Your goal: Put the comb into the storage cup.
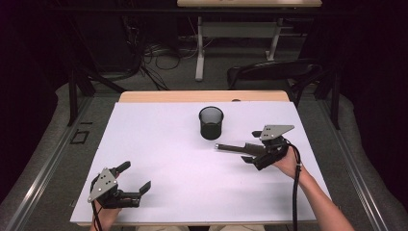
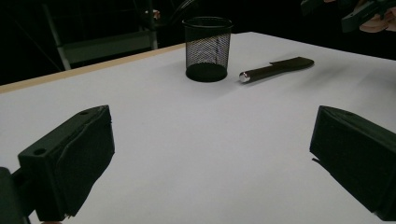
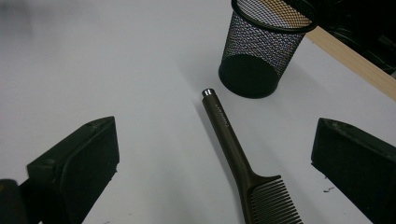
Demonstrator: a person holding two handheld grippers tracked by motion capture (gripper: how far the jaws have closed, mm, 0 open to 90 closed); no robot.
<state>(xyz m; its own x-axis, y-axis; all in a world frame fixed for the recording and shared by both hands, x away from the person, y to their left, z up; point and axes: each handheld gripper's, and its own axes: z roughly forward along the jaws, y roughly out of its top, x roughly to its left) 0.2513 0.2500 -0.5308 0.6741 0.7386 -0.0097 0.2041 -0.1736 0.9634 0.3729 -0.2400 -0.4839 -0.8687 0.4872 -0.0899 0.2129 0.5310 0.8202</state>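
Comb (image 3: 243, 158): toothed end cut off by the bottom edge of the right gripper view, between the jaws; lettering on its handle too small to read. Mesh cup (image 3: 266, 51): rim clipped by the top edge, beyond the jaws.

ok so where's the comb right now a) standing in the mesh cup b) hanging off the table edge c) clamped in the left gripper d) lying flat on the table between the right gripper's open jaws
d: the comb lies flat on the white table, between the spread jaws of the right gripper, its handle tip pointing toward the mesh cup.
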